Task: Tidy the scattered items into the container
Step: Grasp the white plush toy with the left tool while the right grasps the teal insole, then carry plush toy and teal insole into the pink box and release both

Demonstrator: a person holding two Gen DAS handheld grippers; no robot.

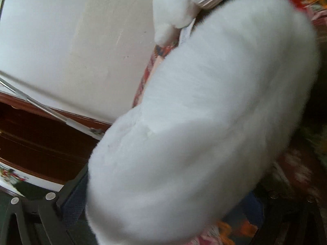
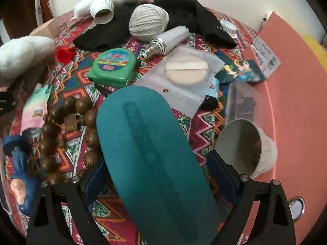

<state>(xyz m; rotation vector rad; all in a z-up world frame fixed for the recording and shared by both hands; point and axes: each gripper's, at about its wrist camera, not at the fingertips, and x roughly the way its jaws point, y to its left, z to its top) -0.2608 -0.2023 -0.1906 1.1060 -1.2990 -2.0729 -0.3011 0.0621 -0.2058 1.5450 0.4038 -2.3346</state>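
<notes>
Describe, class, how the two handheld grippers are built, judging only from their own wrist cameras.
The right gripper has black angular linkage arms with triangular cut-outs, silver round bolts at the pivots, and dark blue pads lining its jaws. The left gripper shows the same black frame, silver bolts and a textured dark blue pad, though much of it is hidden. No cables, markings, hands or sleeves are visible.

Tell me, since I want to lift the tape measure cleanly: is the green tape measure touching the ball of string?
Apart. In the right wrist view, patterned cloth shows plainly between the green tape measure and the ball of string.
</notes>
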